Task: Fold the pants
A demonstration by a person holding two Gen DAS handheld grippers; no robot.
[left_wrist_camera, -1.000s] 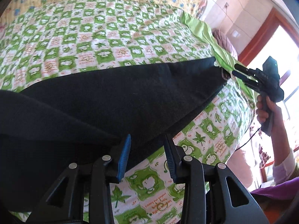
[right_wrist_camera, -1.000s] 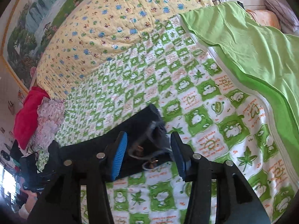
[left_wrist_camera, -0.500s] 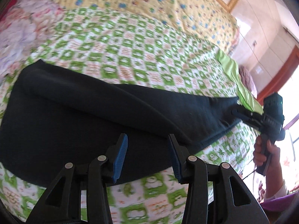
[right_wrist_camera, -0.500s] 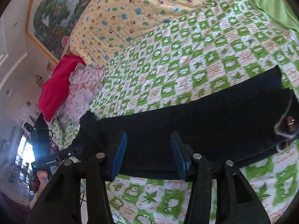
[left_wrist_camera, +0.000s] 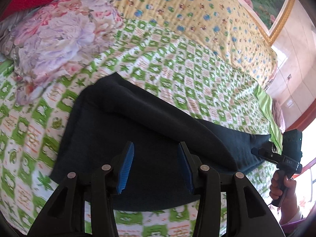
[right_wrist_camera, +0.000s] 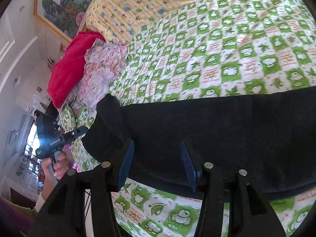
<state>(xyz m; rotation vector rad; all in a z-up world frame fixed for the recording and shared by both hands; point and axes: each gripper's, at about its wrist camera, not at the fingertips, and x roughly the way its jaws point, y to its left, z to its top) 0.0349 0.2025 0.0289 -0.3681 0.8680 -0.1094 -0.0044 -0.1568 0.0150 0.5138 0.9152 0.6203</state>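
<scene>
Dark navy pants (left_wrist_camera: 158, 130) lie doubled lengthwise across the green-and-white checked bedspread (left_wrist_camera: 177, 63). In the left wrist view my left gripper (left_wrist_camera: 156, 167) hovers over their near edge; its jaws are opening, and its blue pads (left_wrist_camera: 126, 167) press on nothing. The right gripper (left_wrist_camera: 254, 150) shows at the right end of the pants, held by a hand (left_wrist_camera: 282, 185). In the right wrist view that right gripper (right_wrist_camera: 157, 164) stands open above the pants (right_wrist_camera: 217, 128), gripping nothing. The left gripper (right_wrist_camera: 84, 129) sits just off their left end.
A floral quilt (left_wrist_camera: 55, 31) and a red pillow (right_wrist_camera: 71, 65) are piled at the left end of the bed. A yellow patterned cover (left_wrist_camera: 187, 6) lies beyond the pants. A framed picture (right_wrist_camera: 63, 2) hangs on the wall. The bed's edge runs just below both grippers.
The pants were held stretched between both grippers; they now lie on the bed, let go. Both grippers have drawn back towards the near edge and swung left. The left jaws stand wider.
</scene>
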